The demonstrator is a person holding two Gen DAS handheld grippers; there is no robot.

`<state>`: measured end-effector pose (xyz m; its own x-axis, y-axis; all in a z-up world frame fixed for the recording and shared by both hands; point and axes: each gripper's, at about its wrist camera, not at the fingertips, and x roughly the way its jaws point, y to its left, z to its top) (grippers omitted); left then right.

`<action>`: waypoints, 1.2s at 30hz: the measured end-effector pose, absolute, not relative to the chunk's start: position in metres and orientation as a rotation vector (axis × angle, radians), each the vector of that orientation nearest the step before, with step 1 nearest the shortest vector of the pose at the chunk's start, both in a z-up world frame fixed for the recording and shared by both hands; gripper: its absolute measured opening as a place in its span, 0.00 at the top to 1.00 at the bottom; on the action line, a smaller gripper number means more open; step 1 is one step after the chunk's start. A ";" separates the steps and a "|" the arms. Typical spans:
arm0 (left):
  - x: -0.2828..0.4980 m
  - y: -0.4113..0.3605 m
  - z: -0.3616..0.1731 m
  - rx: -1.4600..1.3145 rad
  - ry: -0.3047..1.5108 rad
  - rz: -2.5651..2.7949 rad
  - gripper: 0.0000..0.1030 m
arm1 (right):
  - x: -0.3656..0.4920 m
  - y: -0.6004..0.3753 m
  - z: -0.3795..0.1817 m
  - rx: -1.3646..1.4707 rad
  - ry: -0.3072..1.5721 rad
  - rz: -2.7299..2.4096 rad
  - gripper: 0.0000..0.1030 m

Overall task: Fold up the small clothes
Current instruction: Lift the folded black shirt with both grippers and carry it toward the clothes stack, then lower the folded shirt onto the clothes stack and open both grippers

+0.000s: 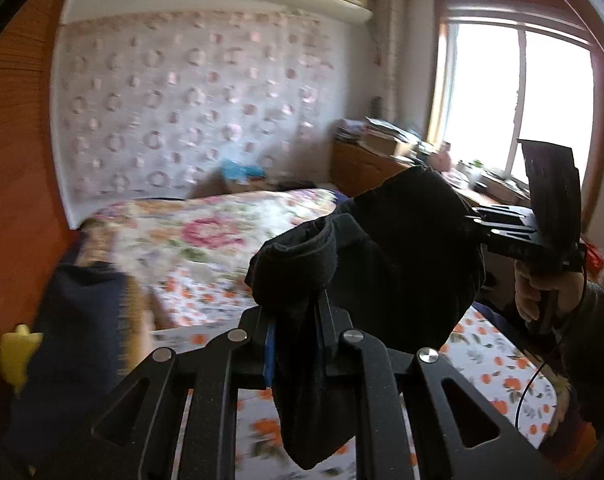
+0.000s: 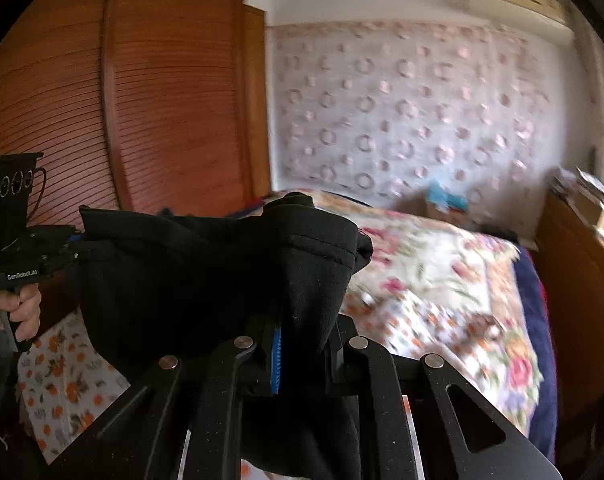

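White "GenRobot.AI" on left gripper (image 2: 75, 246)

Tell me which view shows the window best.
The left wrist view: the bright window fills its upper right, beyond the black garment that both grippers clamp. The right wrist view faces the wardrobe and patterned wall, with no window in it.
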<state>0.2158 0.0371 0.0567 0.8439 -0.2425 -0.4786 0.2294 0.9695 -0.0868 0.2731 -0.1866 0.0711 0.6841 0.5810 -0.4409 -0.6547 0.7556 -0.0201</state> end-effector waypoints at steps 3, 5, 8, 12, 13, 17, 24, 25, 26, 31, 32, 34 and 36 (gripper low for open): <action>0.203 0.069 0.062 -0.042 0.476 -0.184 0.85 | 0.287 -0.149 0.078 -0.223 0.403 0.752 0.86; 0.193 0.092 0.064 -0.049 0.456 -0.132 0.85 | 0.299 -0.120 0.083 -0.262 0.383 0.792 0.86; 0.181 0.120 0.062 -0.069 0.433 -0.068 0.85 | 0.319 -0.088 0.092 -0.323 0.355 0.848 0.86; 0.165 0.156 0.051 -0.122 0.413 0.019 0.85 | 0.344 -0.026 0.097 -0.508 0.294 0.866 0.86; 0.162 0.164 0.046 -0.133 0.417 0.046 0.85 | 0.347 -0.013 0.097 -0.541 0.287 0.881 0.86; 0.163 0.197 0.024 -0.177 0.451 0.139 0.85 | 0.366 0.037 0.092 -0.646 0.272 0.950 0.86; 0.167 0.226 -0.021 -0.230 0.554 0.239 0.84 | 0.433 0.120 0.054 -0.691 0.353 0.948 0.85; 0.167 0.224 -0.025 -0.226 0.565 0.242 0.84 | 0.443 0.127 0.052 -0.667 0.363 0.923 0.85; 0.167 0.222 -0.029 -0.225 0.576 0.245 0.84 | 0.448 0.134 0.054 -0.639 0.361 0.893 0.85; 0.160 0.227 -0.037 -0.224 0.602 0.266 0.81 | 0.472 0.122 0.054 -0.512 0.381 0.829 0.43; 0.158 0.228 -0.036 -0.232 0.602 0.265 0.79 | 0.473 0.125 0.052 -0.510 0.393 0.840 0.43; 0.153 0.236 -0.033 -0.232 0.596 0.278 0.77 | 0.474 0.119 0.047 -0.501 0.416 0.840 0.43; 0.145 0.231 -0.027 -0.225 0.584 0.285 0.64 | 0.472 0.108 0.046 -0.466 0.439 0.840 0.43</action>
<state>0.1446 0.2311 -0.0266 0.7969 0.2002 -0.5700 -0.3263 0.9367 -0.1272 0.4721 0.1076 0.0456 0.5909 0.5991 -0.5402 -0.7855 0.5799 -0.2161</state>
